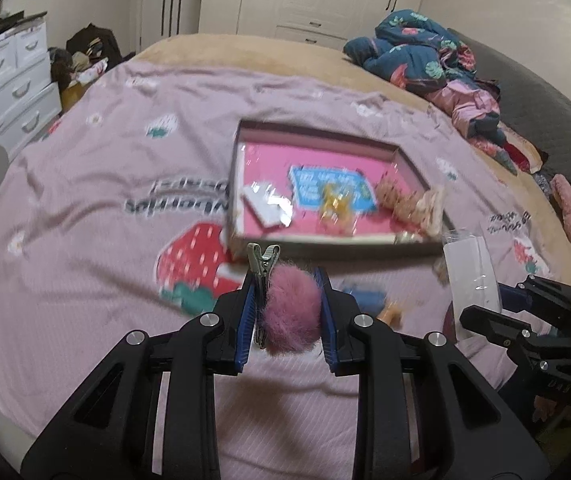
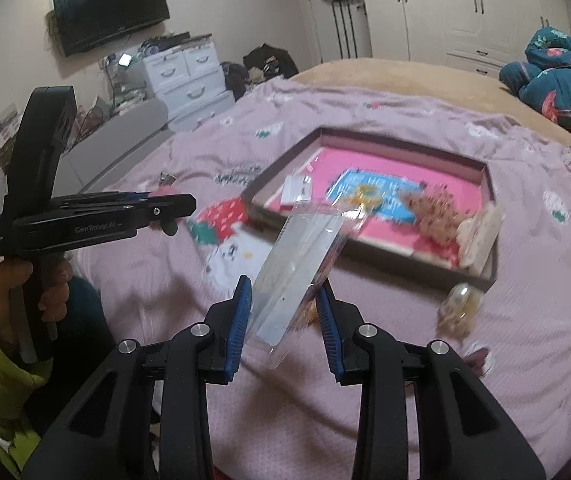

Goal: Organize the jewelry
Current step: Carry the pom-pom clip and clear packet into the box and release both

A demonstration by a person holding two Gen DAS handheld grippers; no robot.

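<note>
Dim, even indoor light with soft shadows; motion blur smears the tray point(image 1: 245, 168) mid-frame; fisheye bends edges, corners black.

"genrobot.ai" stands on the side of the left gripper point(image 2: 165, 200); the print on the bedspread point(image 2: 405, 360) is too blurred to read.

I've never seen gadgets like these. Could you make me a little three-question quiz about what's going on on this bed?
1. True or false: the left hand-held gripper is shut on a pink pom-pom hair clip.
2. What does the right hand-held gripper grip? A) a clear plastic bag B) a comb C) a ring
3. Fill in: the shallow tray on the bedspread has a ____ floor.

Key: 1 true; 2 A; 3 pink.
</note>
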